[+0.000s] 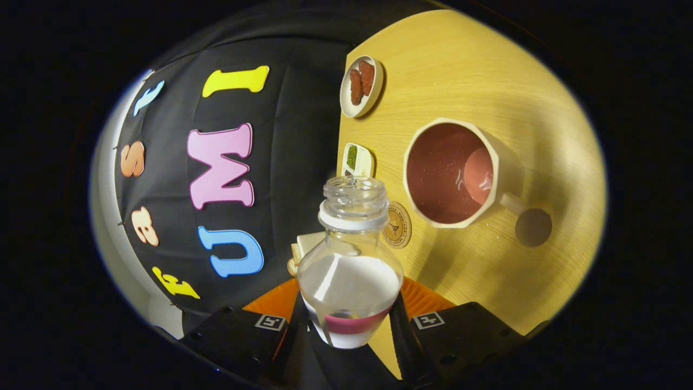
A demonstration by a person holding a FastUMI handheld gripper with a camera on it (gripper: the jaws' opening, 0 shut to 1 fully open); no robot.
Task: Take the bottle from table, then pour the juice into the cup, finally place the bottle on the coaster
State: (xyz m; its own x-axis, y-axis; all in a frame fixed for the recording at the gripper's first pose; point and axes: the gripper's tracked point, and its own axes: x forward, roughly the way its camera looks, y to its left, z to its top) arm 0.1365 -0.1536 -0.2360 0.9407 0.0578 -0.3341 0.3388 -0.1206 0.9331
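Clear plastic bottle (351, 260), one, uncapped, is clamped between both fingers of the gripper (351, 325); its long axis runs forward, mouth pointing far. One cup (457, 173) lies far right, one coaster (398, 226) beside it, two dishes (361, 86) beyond.

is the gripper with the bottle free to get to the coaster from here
Probably yes. The gripper is shut on the bottle, and the coaster lies bare just beyond it, beside the cup; nothing sits between them.
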